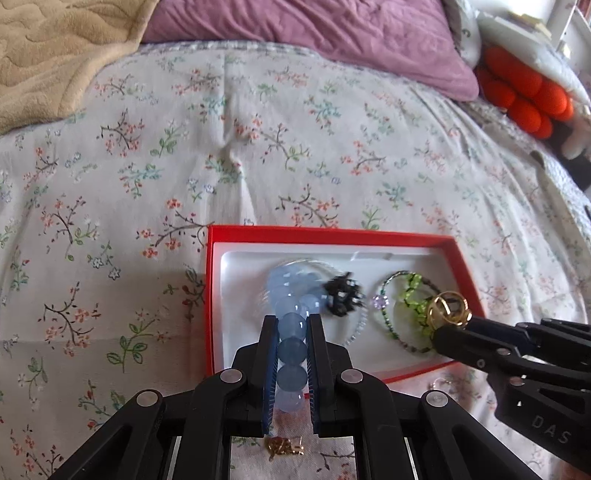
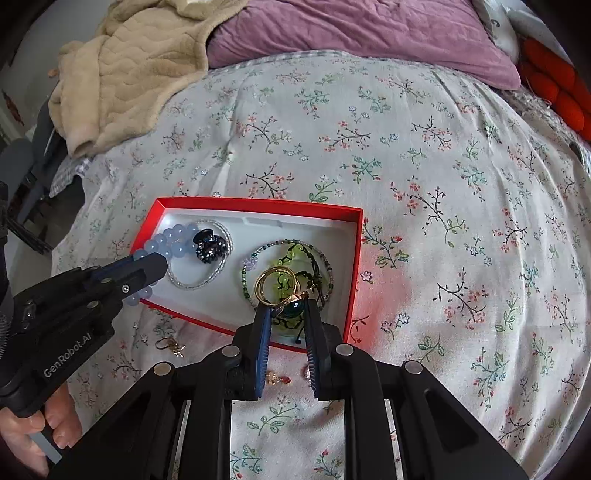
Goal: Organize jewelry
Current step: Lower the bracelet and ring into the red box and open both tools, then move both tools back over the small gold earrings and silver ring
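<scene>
A red box (image 1: 317, 236) with a white liner lies on the floral bedsheet. My left gripper (image 1: 293, 321) is shut on a pale blue bead bracelet (image 1: 291, 326), whose far end hangs over the box's left part beside a black flower piece (image 1: 341, 297). From the right wrist view, the left gripper (image 2: 155, 262) reaches over the box's (image 2: 258, 203) near-left rim with the bracelet (image 2: 173, 236). My right gripper (image 2: 287, 304) is shut on a gold double-ring piece (image 2: 275, 282) above a green beaded bracelet (image 2: 291, 254) in the box's right part. The right gripper (image 1: 454, 332) also shows with the gold piece (image 1: 448, 308).
Small gold earrings lie on the sheet in front of the box (image 2: 171, 345) (image 2: 277, 378) (image 1: 286, 448). A clear bead ring (image 2: 199, 282) lies in the box. At the back are a beige blanket (image 2: 140, 62), a purple pillow (image 2: 351, 33) and an orange plush (image 1: 524, 96). A hand (image 2: 55, 424) holds the left gripper.
</scene>
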Action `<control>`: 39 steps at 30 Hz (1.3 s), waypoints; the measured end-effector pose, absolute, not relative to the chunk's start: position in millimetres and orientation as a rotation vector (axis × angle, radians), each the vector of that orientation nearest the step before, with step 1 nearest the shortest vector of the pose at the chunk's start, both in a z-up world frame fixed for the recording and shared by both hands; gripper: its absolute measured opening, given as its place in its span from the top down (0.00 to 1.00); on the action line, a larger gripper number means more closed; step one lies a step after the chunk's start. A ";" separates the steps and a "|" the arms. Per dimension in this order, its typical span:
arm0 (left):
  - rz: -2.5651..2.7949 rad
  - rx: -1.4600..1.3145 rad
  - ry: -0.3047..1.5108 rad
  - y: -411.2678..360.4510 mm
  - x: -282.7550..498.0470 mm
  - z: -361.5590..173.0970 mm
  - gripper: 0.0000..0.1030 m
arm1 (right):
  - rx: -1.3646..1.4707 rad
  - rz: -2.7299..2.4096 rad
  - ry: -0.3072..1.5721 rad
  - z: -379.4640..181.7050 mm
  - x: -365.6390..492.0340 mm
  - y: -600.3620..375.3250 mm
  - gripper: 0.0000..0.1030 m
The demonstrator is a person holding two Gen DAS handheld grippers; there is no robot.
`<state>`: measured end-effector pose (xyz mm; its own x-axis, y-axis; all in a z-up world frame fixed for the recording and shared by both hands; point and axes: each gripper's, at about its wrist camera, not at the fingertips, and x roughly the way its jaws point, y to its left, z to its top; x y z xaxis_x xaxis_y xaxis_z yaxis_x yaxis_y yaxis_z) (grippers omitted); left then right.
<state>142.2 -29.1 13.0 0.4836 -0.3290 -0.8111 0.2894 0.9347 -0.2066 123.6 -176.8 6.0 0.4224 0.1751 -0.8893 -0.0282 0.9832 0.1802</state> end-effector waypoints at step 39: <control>-0.333 0.068 0.968 -17.9 68.0 44.0 0.17 | 0.135 0.108 1.081 51.2 55.7 -194.6 0.39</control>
